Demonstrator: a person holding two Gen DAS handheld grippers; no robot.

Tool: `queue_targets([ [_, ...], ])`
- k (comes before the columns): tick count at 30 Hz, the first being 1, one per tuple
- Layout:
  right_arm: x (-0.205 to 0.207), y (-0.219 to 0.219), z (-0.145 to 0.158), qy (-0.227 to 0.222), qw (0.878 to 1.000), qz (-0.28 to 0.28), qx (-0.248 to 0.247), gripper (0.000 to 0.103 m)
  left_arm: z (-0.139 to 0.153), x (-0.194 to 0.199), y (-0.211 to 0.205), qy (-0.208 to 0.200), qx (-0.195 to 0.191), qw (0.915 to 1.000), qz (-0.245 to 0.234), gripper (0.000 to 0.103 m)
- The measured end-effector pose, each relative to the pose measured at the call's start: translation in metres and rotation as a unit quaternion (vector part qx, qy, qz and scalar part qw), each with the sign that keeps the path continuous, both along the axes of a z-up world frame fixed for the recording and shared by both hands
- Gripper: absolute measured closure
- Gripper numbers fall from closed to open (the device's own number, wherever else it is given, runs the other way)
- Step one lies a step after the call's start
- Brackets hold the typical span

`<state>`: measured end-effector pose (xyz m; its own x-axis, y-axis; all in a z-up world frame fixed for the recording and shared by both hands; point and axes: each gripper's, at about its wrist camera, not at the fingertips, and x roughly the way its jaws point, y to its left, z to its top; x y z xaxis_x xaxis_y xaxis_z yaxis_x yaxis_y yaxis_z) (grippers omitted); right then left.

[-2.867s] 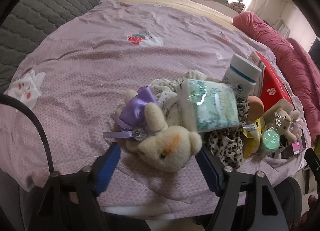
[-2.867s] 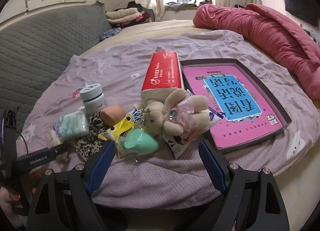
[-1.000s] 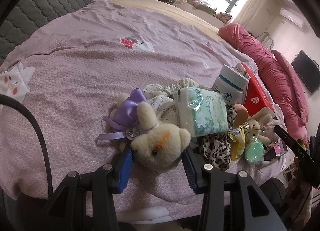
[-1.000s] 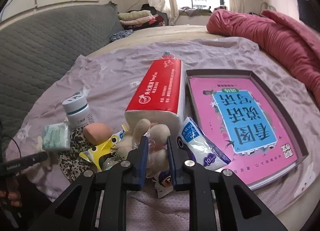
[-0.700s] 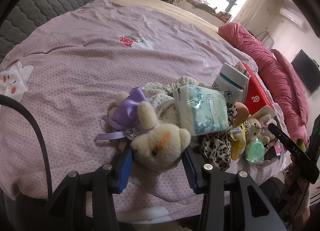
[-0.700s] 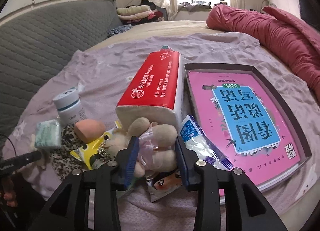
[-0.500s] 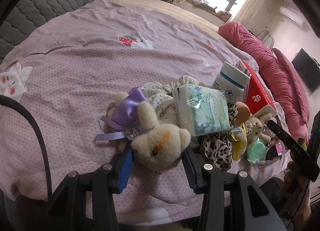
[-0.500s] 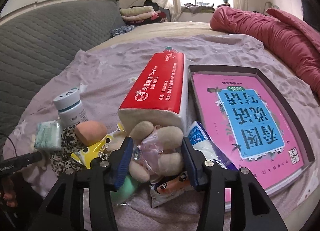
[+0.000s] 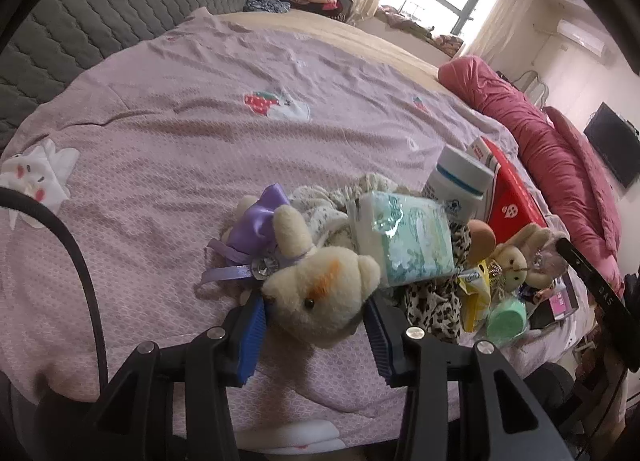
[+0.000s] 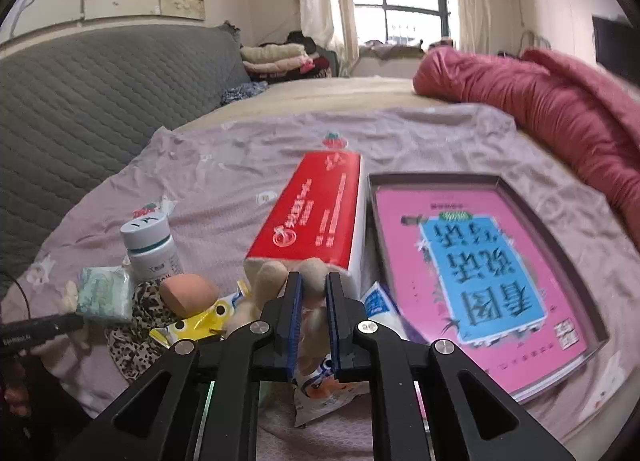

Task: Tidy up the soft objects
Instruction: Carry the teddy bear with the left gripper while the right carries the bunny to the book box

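Note:
A cream plush bear (image 9: pixel 320 293) with a purple bow lies on the lilac bedspread (image 9: pixel 160 141). My left gripper (image 9: pixel 314 321) is shut on its head, with a blue pad pressed against each side. A small plush rabbit (image 9: pixel 512 261) sits in the pile to the right. In the right wrist view my right gripper (image 10: pixel 314 293) is shut on this small rabbit (image 10: pixel 272 273). Its body is pinched between the narrow pads, and its ears stick up past the fingertips. The rest of the rabbit is hidden behind the fingers.
The pile holds a green tissue pack (image 9: pixel 408 237), a white jar (image 10: pixel 150 245), a peach sponge (image 10: pixel 188 295), a yellow packet (image 10: pixel 196 325), leopard cloth (image 10: pixel 132 333) and a green sponge (image 9: pixel 508 313). Behind stand a red tissue box (image 10: pixel 316 205) and a pink book box (image 10: pixel 480 261). A red duvet (image 10: pixel 540 101) lies far right.
The right gripper's jaws spread wide around the small rabbit, then closed tight on it. The left gripper has kept still on the bear's head.

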<state>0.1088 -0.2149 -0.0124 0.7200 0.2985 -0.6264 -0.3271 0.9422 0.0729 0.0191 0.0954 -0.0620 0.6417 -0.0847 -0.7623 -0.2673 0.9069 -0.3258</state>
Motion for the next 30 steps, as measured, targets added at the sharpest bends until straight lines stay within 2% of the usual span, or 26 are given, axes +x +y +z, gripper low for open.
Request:
queue_targets([
  [7,-0.013,-0.008,0.019,-0.033,0.999,-0.009,0.009,0.092,0.016,-0.008,0.005,-0.023,0.003,0.9996,0.014,0.058],
  [17,-0.016,-0.048,0.043,-0.074,0.994,-0.07,0.041,0.092,0.053,-0.013,-0.011,-0.063,0.028,0.9976,0.008,0.058],
  [25,-0.005,-0.099,0.041,-0.066,0.984,-0.144,0.075,0.092,0.078,-0.006,-0.045,-0.084,0.052,0.9948,-0.022,0.058],
  [30,0.006,-0.137,0.028,-0.037,0.973,-0.205,0.1,0.092,0.085,0.003,-0.07,-0.087,0.062,0.9931,-0.049,0.058],
])
